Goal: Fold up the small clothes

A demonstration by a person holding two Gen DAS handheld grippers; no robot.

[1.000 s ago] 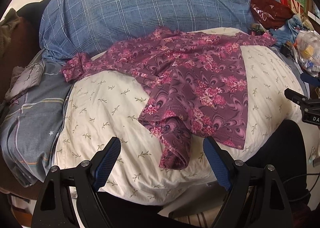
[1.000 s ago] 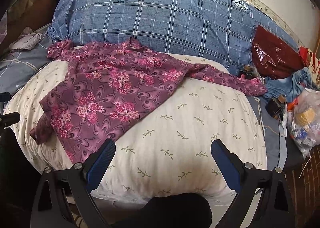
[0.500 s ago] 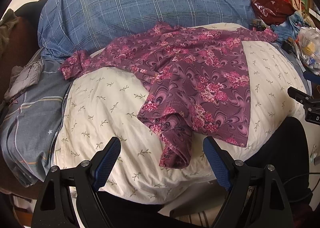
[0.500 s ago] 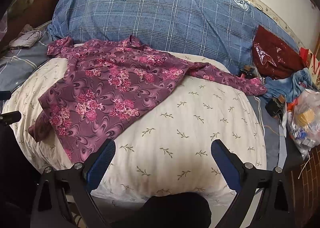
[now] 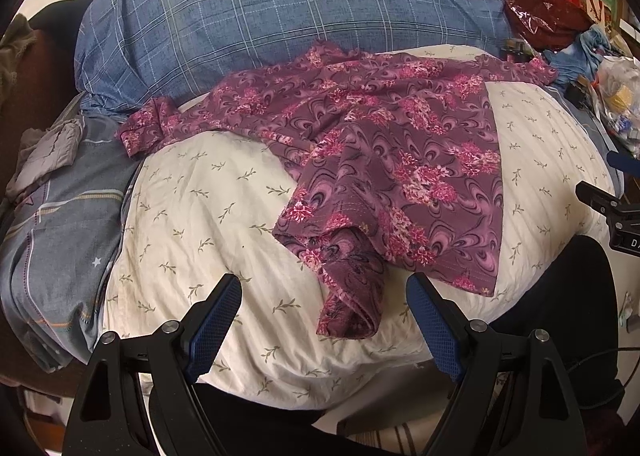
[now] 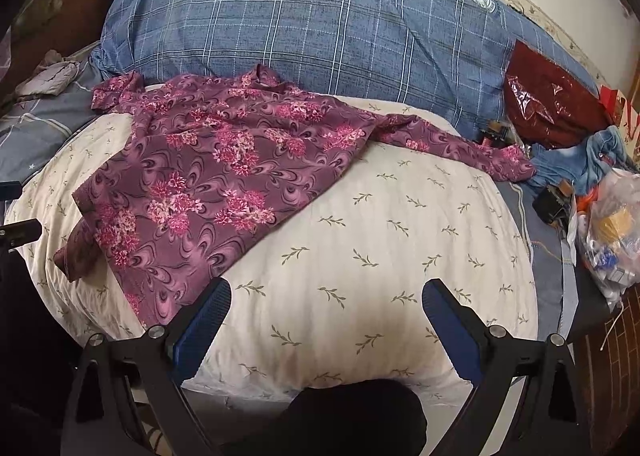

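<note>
A grey-blue sheet (image 5: pixel 52 240) lies bunched at far left, and a purple floral blouse (image 5: pixel 400 160) lies spread on a cream leaf-print pillow (image 5: pixel 208 216), sleeves out, seemingly laid flat for folding. Left tongs (image 5: pixel 324 324) and right tongs (image 6: pixel 326 322) hover wide and empty near its hem.

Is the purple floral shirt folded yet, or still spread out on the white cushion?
Mostly spread: the purple floral shirt lies open across the white cushion, both sleeves stretched outward; only its near hem corner is bunched over.
</note>
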